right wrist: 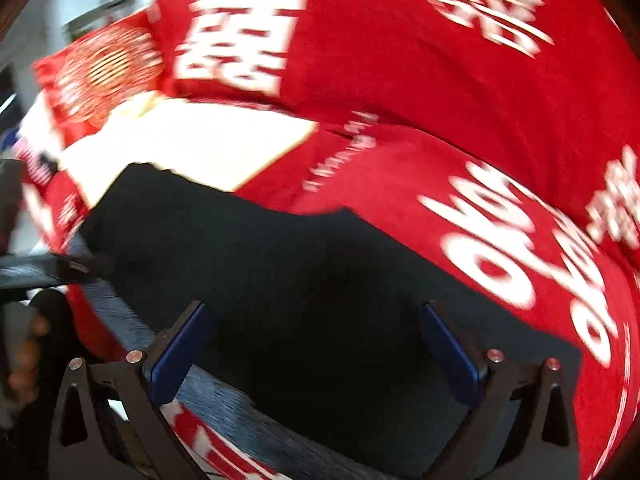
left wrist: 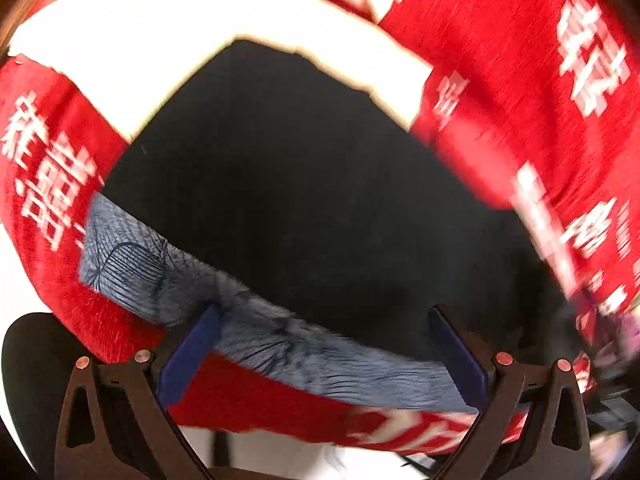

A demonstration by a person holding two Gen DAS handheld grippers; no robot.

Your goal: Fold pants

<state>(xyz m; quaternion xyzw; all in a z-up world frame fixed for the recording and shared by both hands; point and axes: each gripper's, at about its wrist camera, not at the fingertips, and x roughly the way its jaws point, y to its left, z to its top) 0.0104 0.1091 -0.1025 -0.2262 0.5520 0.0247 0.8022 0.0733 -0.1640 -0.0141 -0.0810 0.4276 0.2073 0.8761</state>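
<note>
Black pants lie flat on a red cloth, with a grey-blue ribbed waistband along their near edge. My left gripper is open, its blue pads on either side of the waistband, just above it. In the right wrist view the same black pants fill the middle, with the ribbed band at the lower left. My right gripper is open over the dark fabric and holds nothing. Both views are blurred by motion.
A red cloth with white characters covers the surface and also shows in the right wrist view. A white sheet lies under the pants' far end, also in the right wrist view. The other gripper shows at the left.
</note>
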